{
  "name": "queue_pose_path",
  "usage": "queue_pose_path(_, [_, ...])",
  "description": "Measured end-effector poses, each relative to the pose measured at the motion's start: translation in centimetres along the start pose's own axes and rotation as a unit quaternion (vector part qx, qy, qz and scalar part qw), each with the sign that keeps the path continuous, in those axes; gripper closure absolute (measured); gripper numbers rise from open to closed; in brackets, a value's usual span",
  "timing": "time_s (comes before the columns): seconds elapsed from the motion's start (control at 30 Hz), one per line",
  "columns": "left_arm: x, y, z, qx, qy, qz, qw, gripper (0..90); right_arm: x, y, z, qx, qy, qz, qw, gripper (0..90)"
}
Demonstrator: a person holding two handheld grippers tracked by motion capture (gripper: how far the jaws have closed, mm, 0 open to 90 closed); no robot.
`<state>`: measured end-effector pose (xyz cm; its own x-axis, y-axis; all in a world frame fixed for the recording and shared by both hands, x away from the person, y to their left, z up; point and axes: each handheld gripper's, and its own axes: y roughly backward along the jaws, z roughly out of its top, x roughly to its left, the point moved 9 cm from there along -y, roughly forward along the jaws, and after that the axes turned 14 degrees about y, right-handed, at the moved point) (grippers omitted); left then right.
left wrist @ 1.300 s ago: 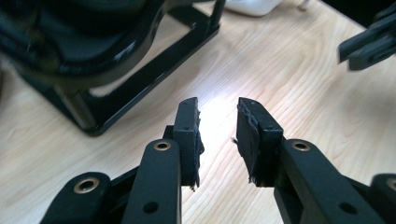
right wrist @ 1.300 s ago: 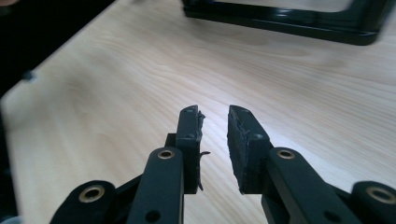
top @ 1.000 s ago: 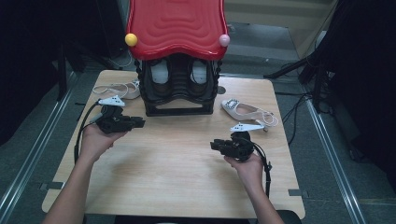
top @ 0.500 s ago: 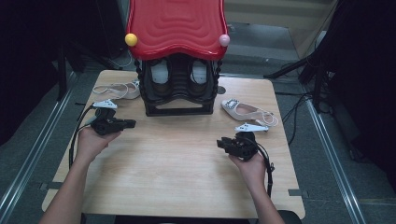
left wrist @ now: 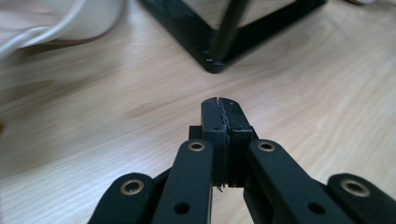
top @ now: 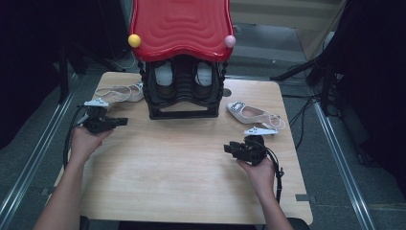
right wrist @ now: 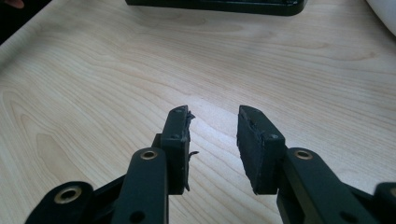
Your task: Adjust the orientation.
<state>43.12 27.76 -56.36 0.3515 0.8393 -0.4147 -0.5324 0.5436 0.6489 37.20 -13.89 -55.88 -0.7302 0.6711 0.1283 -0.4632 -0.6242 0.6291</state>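
Left gripper [top: 119,121] jaws pressed together, empty; strappy sandal [top: 117,92] at its 12 o'clock. Right gripper [top: 229,148] parted, empty. Risk: closed jaws shove sandal, snag straps.

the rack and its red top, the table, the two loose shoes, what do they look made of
Rack: black, likely moulded plastic, dull sheen. Red top: glossy, rippled, looks like plastic. Table: pale wood or wood-look laminate, grain lines, matte. Left shoe and right shoe: pale, thin straps, maybe leather or synthetic; too small to tell.
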Motion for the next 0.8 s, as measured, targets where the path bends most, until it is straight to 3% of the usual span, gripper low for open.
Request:
queue_pose_path(0.23, [3.2, -0.2, 0.8, -0.01, 0.021, 0.028, 0.9993, 90.0, 0.0, 0.2, -0.4, 0.002, -0.009, 0.003, 1.0, 64.2])
queue_pose_path(0.3, [3.8, -0.1, 1.2, -0.017, 0.032, 0.025, 0.999, 90.0, -0.2, 0.4, -0.4, -0.001, -0.007, -0.002, 1.0, 62.9])
queue_pose_path(0.37, [4.8, 0.0, 1.4, -0.016, 0.031, 0.04, 0.9986, 90.0, -0.3, 0.5, -0.3, -0.008, -0.012, -0.005, 0.9999, 63.2])
queue_pose_path(0.43, [5.8, -0.1, 1.6, -0.024, 0.036, 0.054, 0.9976, 90.0, -0.2, 0.6, -0.3, -0.008, -0.013, -0.007, 0.9999, 63.3])
queue_pose_path(0.5, [6.6, 0.0, 1.6, -0.027, 0.048, 0.053, 0.9971, 90.0, -0.2, 0.6, -0.4, -0.005, -0.011, -0.01, 0.9999, 63.4])
queue_pose_path(0.57, [7.5, -0.1, 1.5, -0.021, 0.055, 0.065, 0.9961, 90.0, -0.1, 0.6, -0.5, -0.005, -0.01, -0.01, 0.9999, 63.3])
queue_pose_path(0.8, [9.5, 0.5, 2.3, -0.027, 0.056, 0.098, 0.9932, 90.0, -0.3, 0.7, -0.8, -0.003, -0.012, -0.015, 0.9998, 63.7])
